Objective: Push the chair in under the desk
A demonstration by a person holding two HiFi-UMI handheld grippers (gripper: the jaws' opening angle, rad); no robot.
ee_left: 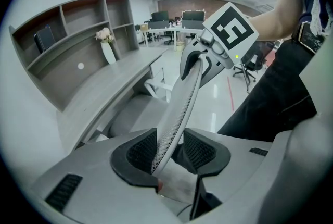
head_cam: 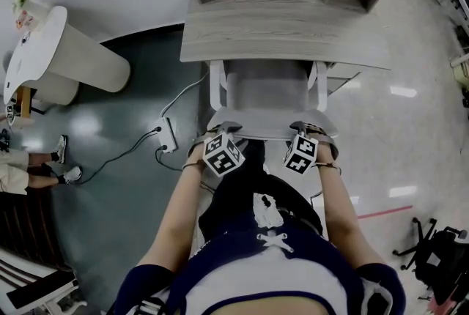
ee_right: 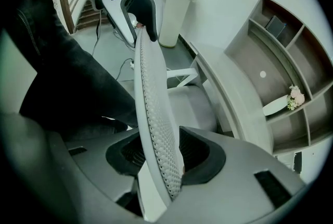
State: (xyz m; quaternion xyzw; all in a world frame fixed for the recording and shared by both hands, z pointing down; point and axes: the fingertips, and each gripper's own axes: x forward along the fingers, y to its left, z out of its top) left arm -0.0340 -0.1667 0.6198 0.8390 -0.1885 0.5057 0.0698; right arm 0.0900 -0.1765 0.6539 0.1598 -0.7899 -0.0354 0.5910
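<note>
The desk (head_cam: 293, 31), a wide grey-wood top with open shelving behind it, filled the upper middle of the head view. The chair (head_cam: 267, 94) stood square to it, the front of its seat under the desk's near edge. Most of the seat and the whole backrest (head_cam: 260, 132) lay out in the open, close in front of the person.

The 2 white armrests (head_cam: 217, 83) reached just to the desk edge. Whether they would pass beneath it could not be told from here.

Both tools had the top rim of the backrest. The left gripper (ee_left: 171, 151) straddled the rim near its left corner, jaws fairly wide, with the mesh face against 1 pad and the plain back close on the other. The right gripper (ee_right: 161, 158) gripped the rim near the right corner in the same way, pads (ee_right: 195, 151) snug on both faces.

The base was hidden, so casters were only a guess. If it had them, it would probably roll lightly. The rim looked stiff and the mesh soft, so the rim was the right hold. A push that high could tip the back or swivel the seat, so 2 even, level pushes seemed best.
</note>
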